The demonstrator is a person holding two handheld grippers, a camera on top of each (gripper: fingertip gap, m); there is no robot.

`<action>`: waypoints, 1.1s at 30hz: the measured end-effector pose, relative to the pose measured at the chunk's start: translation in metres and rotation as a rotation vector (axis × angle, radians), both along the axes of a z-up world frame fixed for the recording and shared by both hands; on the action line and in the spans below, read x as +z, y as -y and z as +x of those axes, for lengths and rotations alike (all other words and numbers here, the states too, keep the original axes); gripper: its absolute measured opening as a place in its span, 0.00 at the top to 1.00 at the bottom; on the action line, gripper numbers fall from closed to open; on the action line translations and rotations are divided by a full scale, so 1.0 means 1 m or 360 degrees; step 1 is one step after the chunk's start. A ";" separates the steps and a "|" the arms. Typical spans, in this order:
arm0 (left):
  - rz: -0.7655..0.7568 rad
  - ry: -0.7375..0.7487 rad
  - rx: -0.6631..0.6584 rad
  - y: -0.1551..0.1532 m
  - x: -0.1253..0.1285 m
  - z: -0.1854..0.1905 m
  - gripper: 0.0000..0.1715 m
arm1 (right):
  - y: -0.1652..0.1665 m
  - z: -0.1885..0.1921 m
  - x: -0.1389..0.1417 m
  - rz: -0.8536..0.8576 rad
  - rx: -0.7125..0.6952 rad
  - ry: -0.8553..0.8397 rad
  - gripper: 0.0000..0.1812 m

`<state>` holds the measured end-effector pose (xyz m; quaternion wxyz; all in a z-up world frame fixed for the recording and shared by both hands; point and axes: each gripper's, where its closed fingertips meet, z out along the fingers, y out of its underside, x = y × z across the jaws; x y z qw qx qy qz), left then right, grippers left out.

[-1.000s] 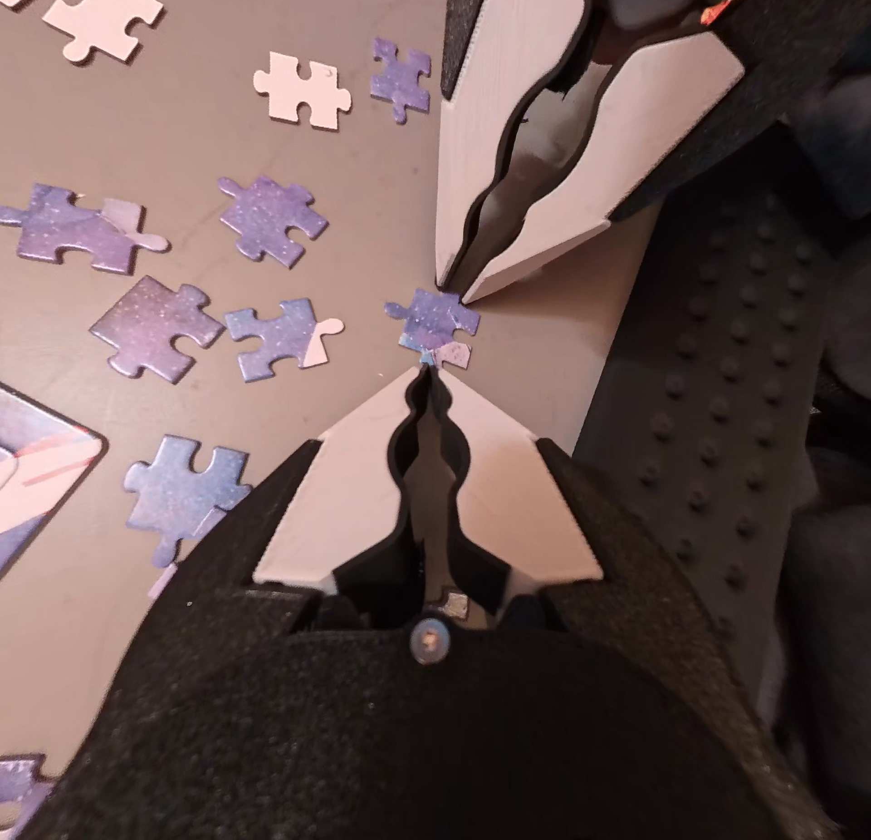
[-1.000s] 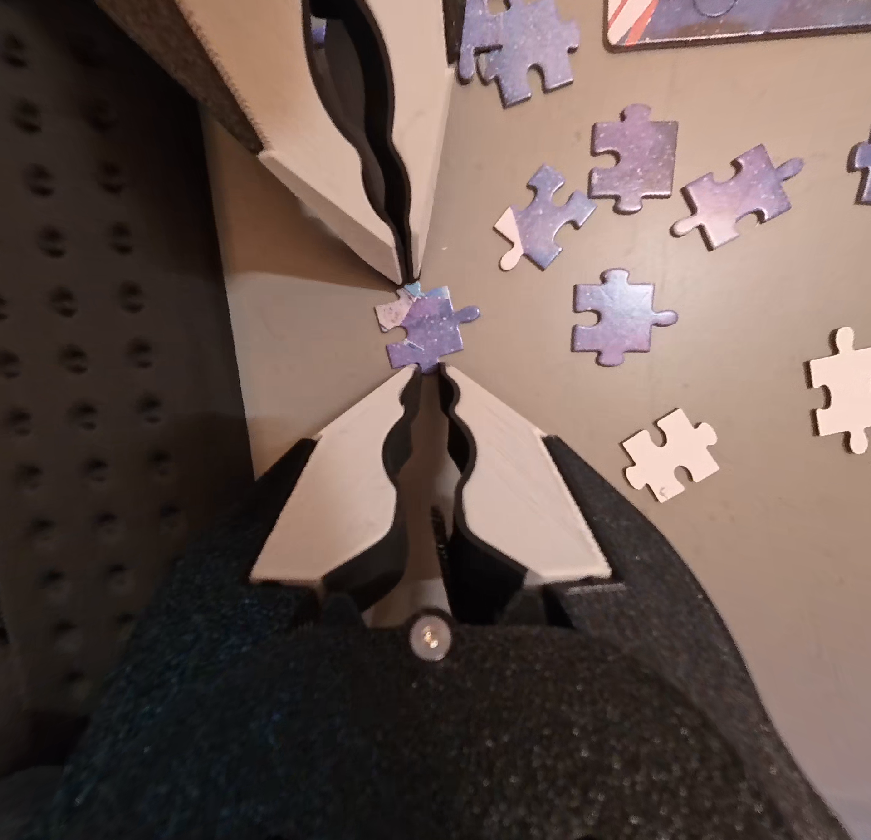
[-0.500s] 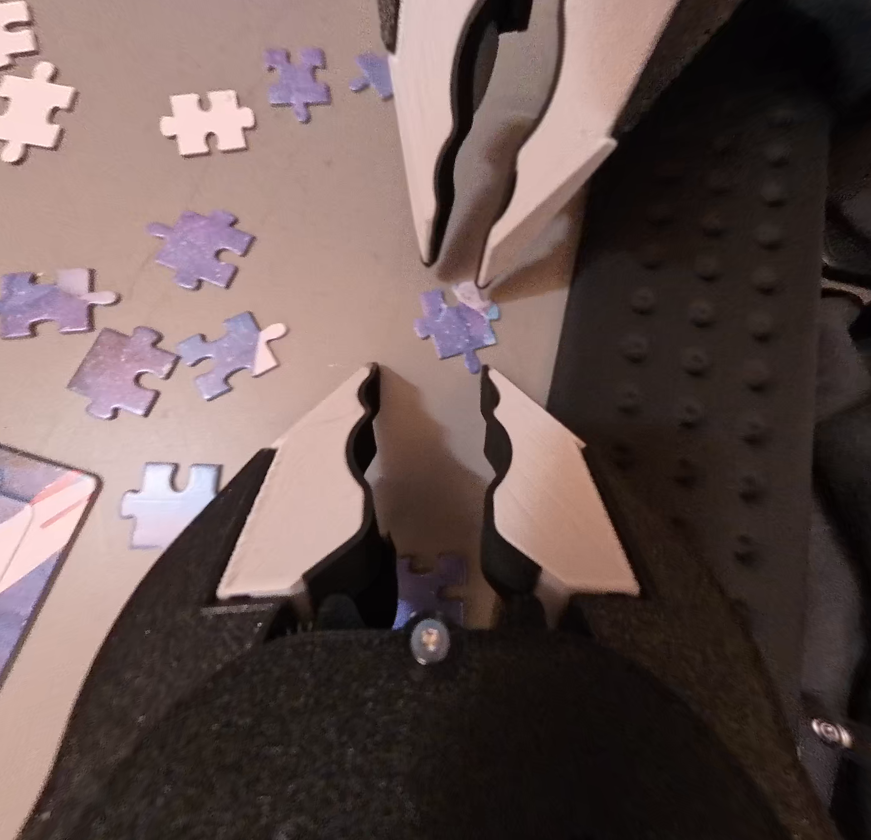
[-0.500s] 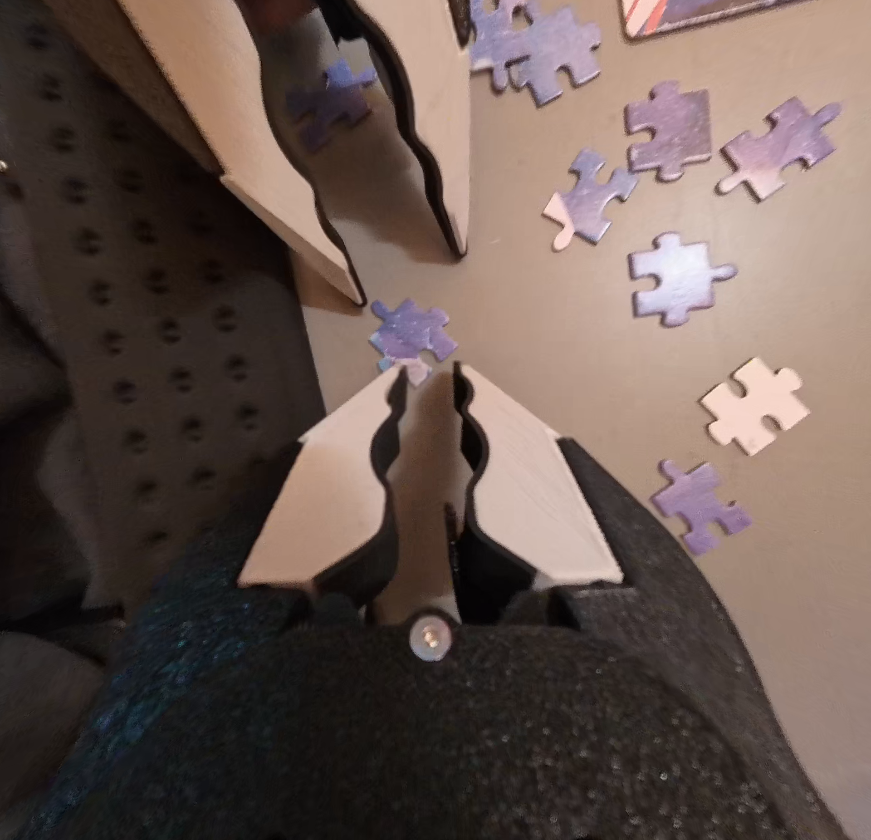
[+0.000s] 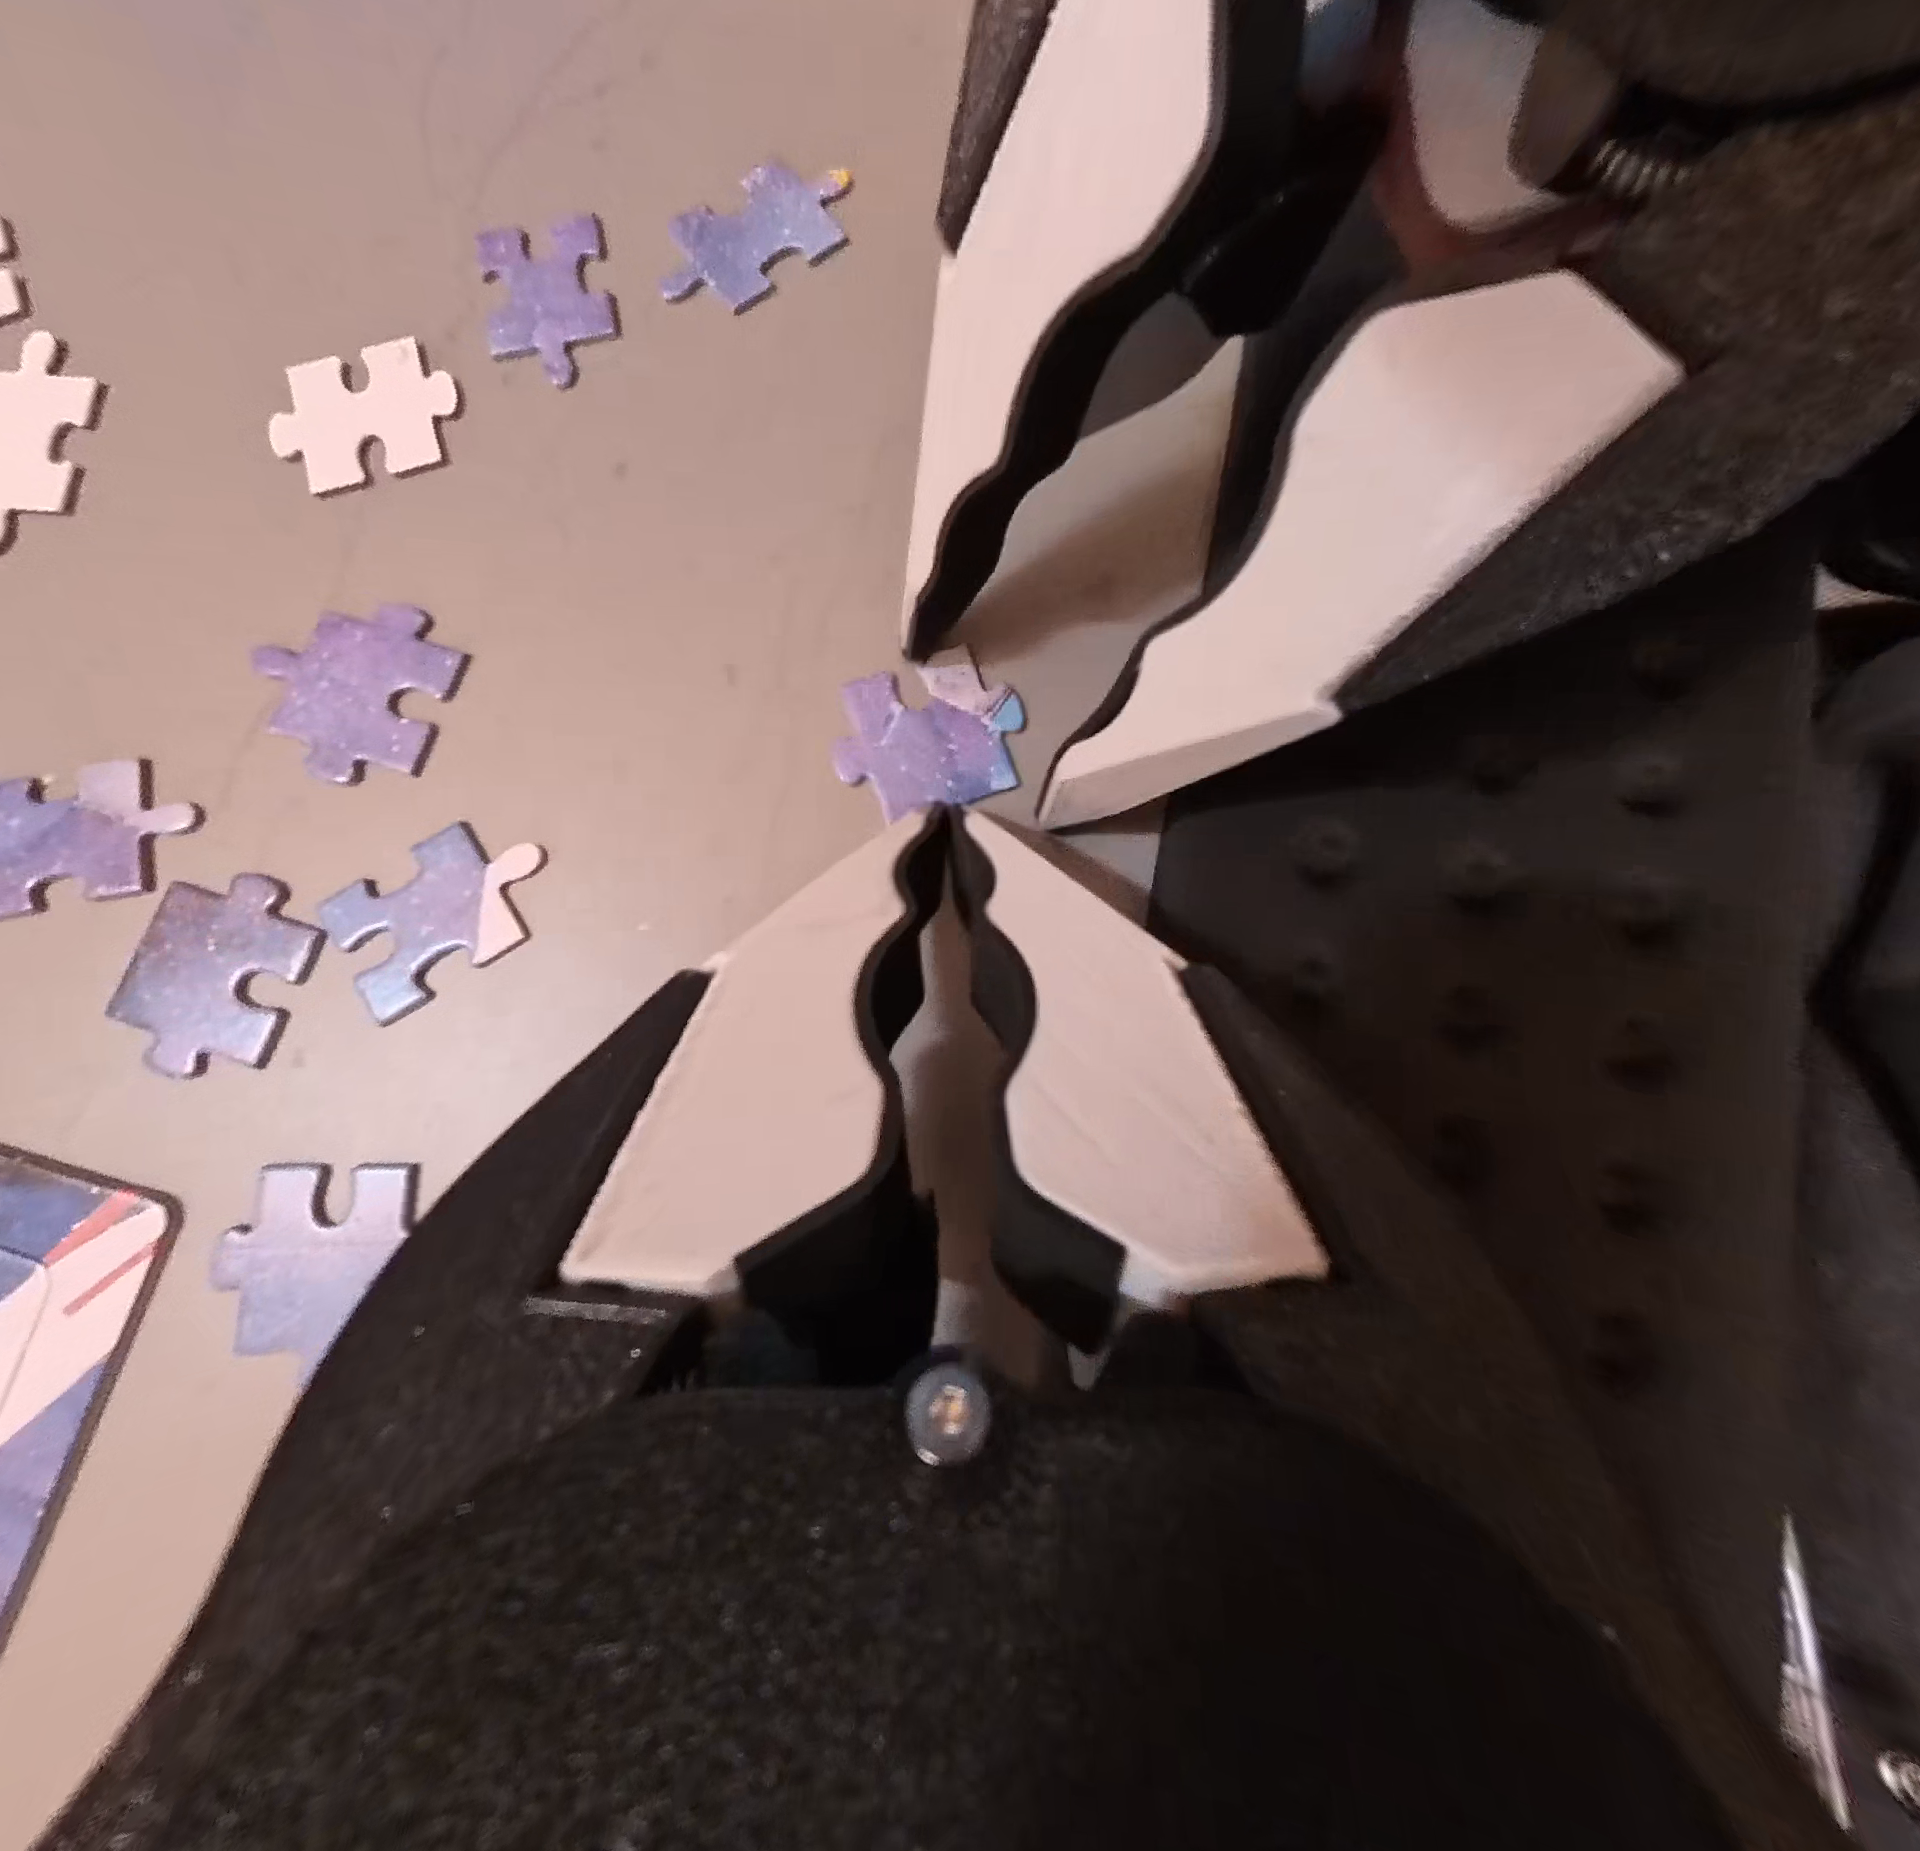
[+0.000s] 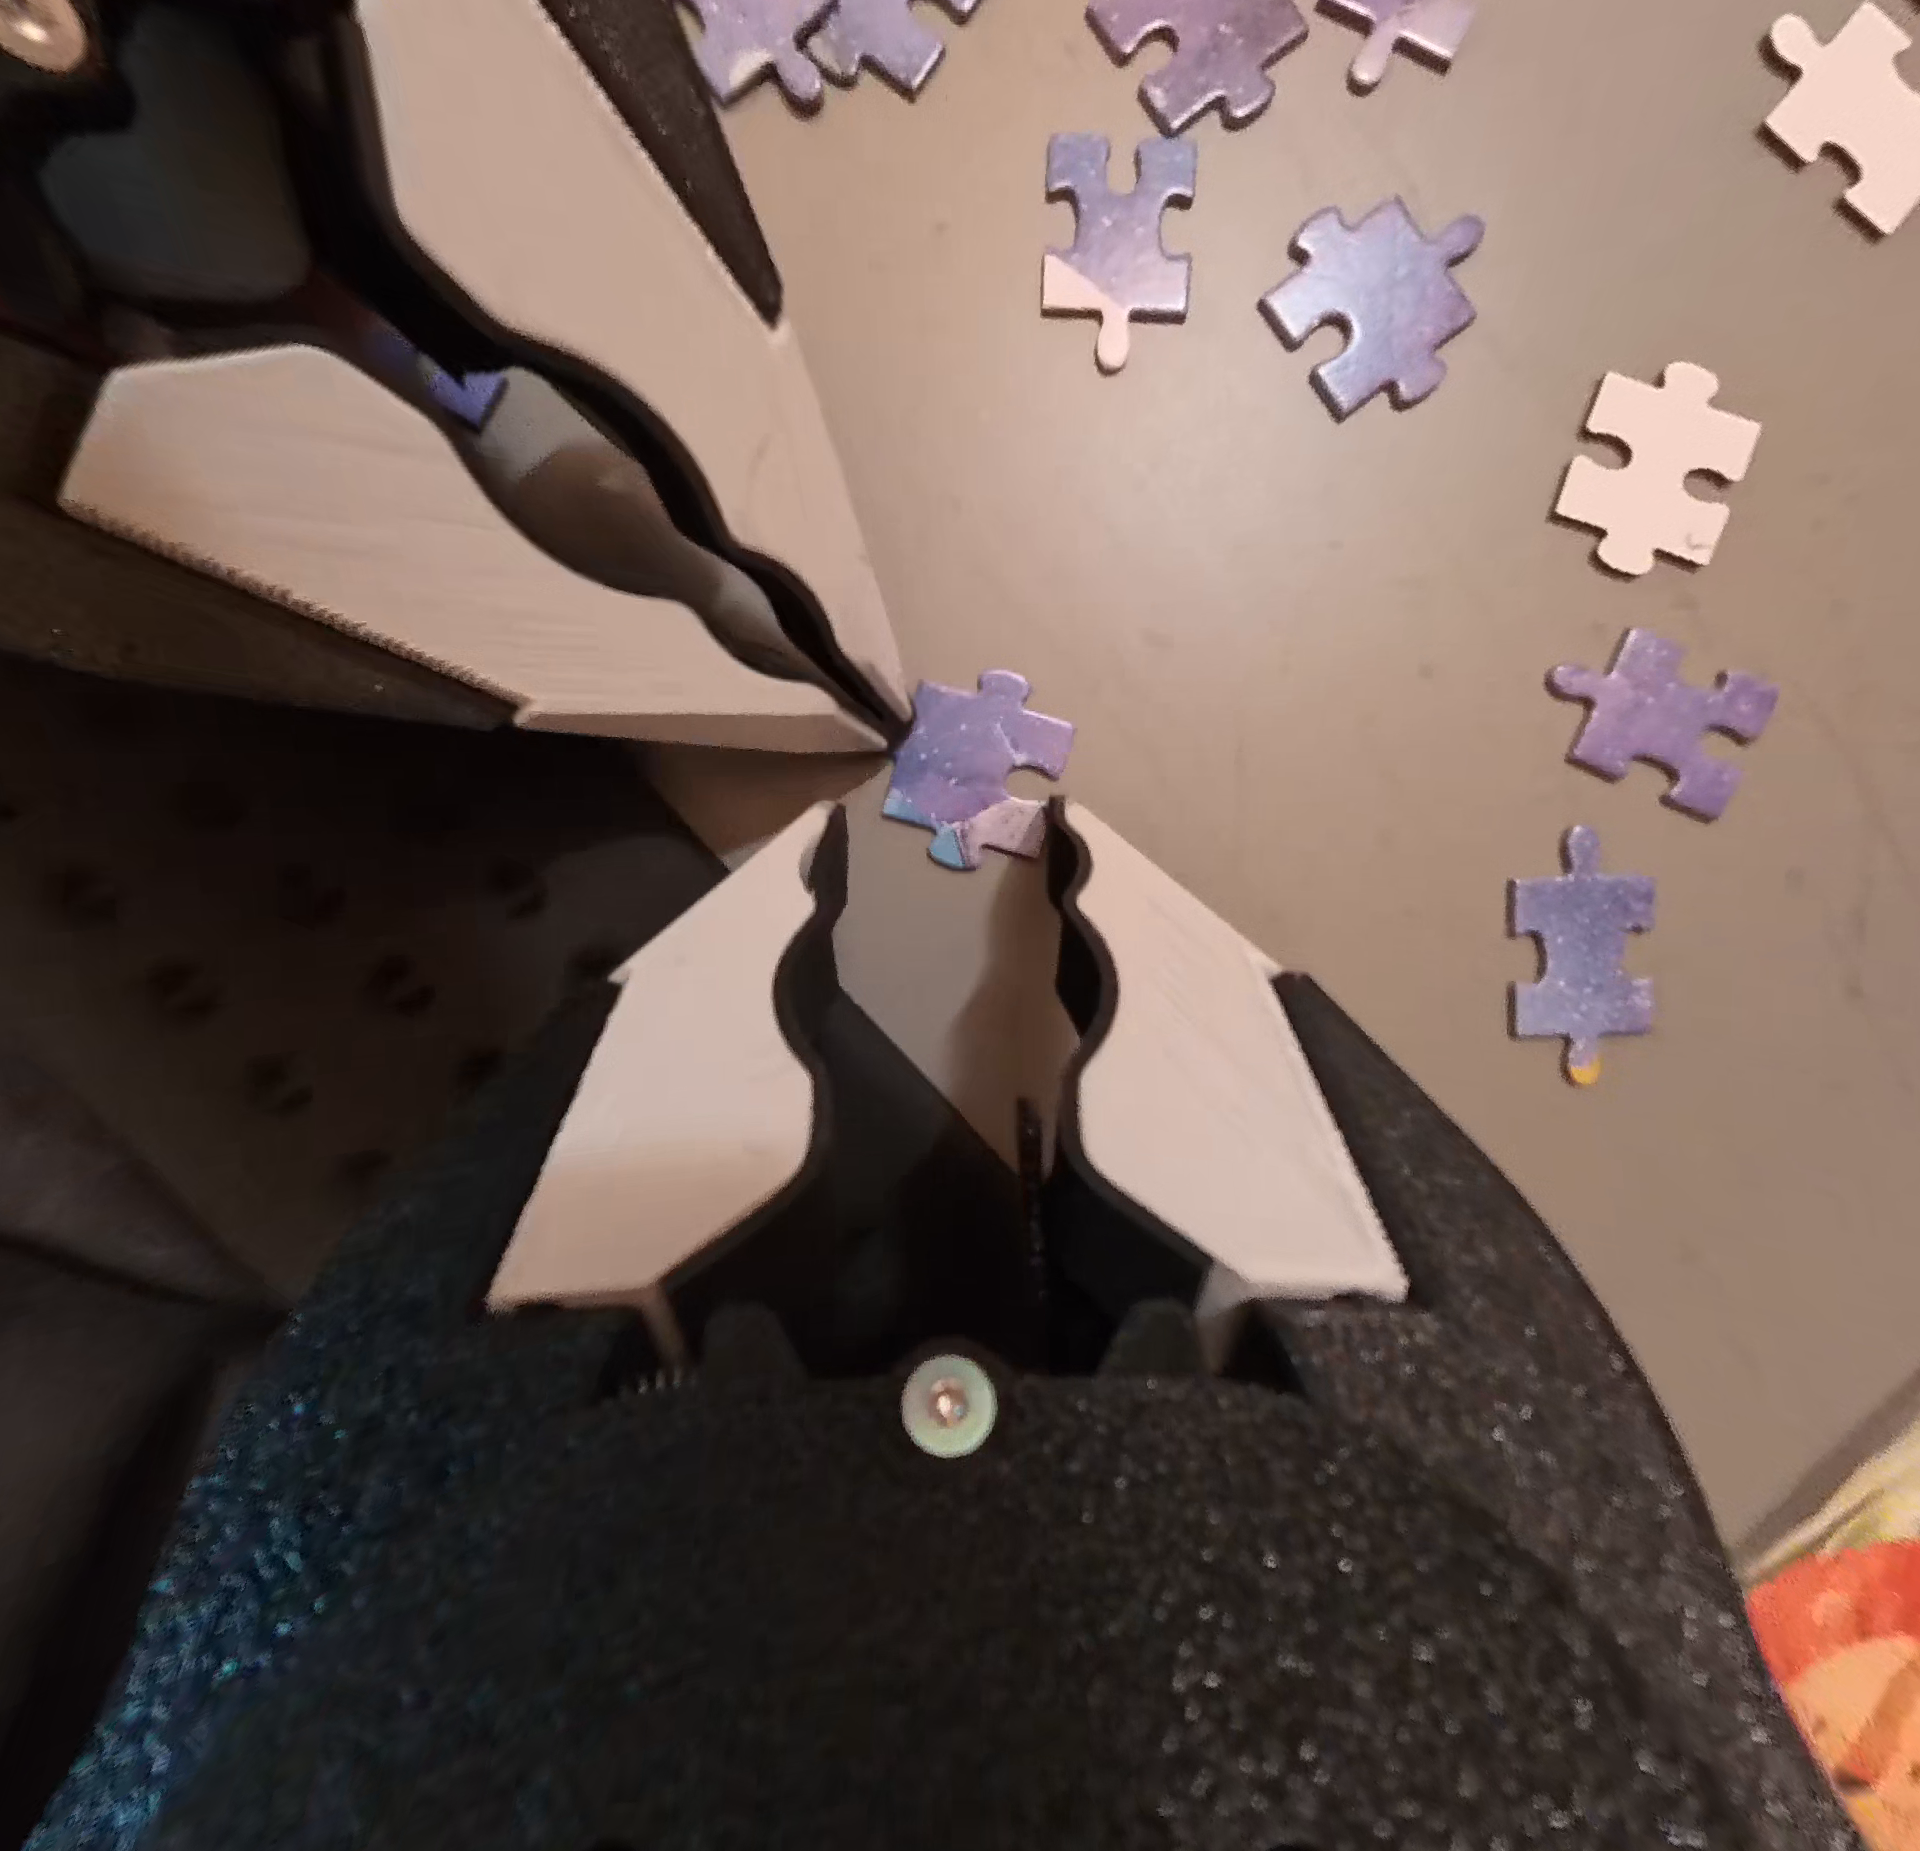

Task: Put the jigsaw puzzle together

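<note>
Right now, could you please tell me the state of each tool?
Left tool: closed, pinching the edge of the purple puzzle piece.
Right tool: open, holding nothing, its fingers either side of that piece.

You have no writing, number, brand or sign to read in either view. The loose puzzle pieces (image 5: 358,687) on the worktop (image 5: 623,513) carry only a speckled purple-blue print or a plain white face, and the assembled puzzle corner (image 5: 62,1282) at the near left shows colour bands without letters. The colourful sheet (image 6: 1849,1635) at the near right of the right wrist view is too blurred for you to make out any text.
</note>
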<state>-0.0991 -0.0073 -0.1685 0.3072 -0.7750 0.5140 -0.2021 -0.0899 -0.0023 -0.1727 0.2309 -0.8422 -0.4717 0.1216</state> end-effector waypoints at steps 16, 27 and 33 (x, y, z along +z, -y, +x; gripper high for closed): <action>-0.0167 0.0161 0.0166 -0.011 0.011 -0.021 0.96 | -0.007 0.003 0.000 -0.0065 -0.0075 -0.0018 0.88; -0.0094 0.0028 0.0057 -0.004 -0.001 -0.014 0.80 | -0.010 0.003 0.008 -0.0026 -0.0020 -0.0130 1.00; -0.0059 0.0019 0.0041 -0.004 -0.001 -0.011 0.79 | -0.009 0.008 0.001 0.0000 0.0029 -0.0042 0.96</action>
